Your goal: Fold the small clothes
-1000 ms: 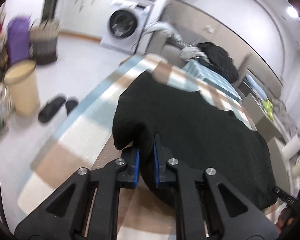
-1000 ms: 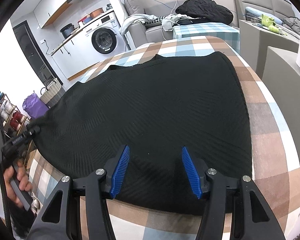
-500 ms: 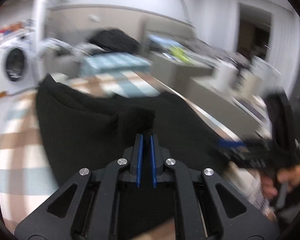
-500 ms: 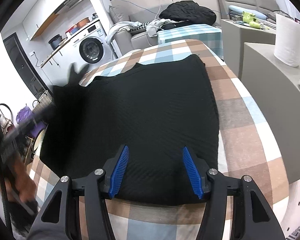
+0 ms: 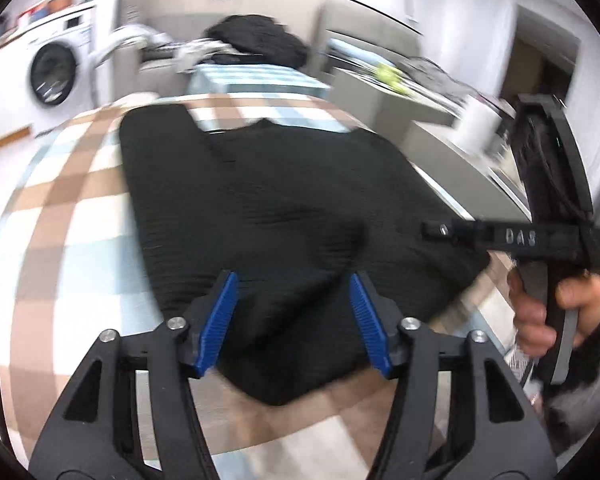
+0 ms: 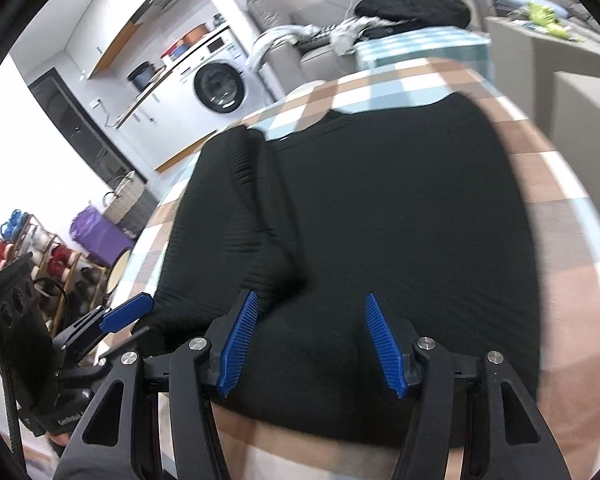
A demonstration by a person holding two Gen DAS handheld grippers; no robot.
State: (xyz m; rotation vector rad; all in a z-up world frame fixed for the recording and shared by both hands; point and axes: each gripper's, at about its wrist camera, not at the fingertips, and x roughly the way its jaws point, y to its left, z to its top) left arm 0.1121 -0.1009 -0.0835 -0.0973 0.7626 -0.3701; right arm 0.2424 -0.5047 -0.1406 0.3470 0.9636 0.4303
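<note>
Black garment lies flat on the checked tablecloth, filling most of it. Landmark = garment.

Left of garment, right wrist view: the left gripper sits off the garment's left edge, jaws opening, nothing between them. Left side panel of the garment is already laid over onto the body, so the fold line runs along the left side.

Over the garment's near hem: the right gripper hovers with jaws apart at a moderate gap, pads clear of the cloth, holding nothing. In the left wrist view its body shows at the garment's right edge, a hand on the handle.

Step, as judged: first side fold just released. Next probably calls for taking the right edge and folding it inward to match, with a pinch through one layer only.

Hard to make out: motion blur in both views; the garment's near hem is hidden behind the gripper fingers; sleeves or neckline are unclear; the folded flap bunches near the hem, layers uncountable.
</note>
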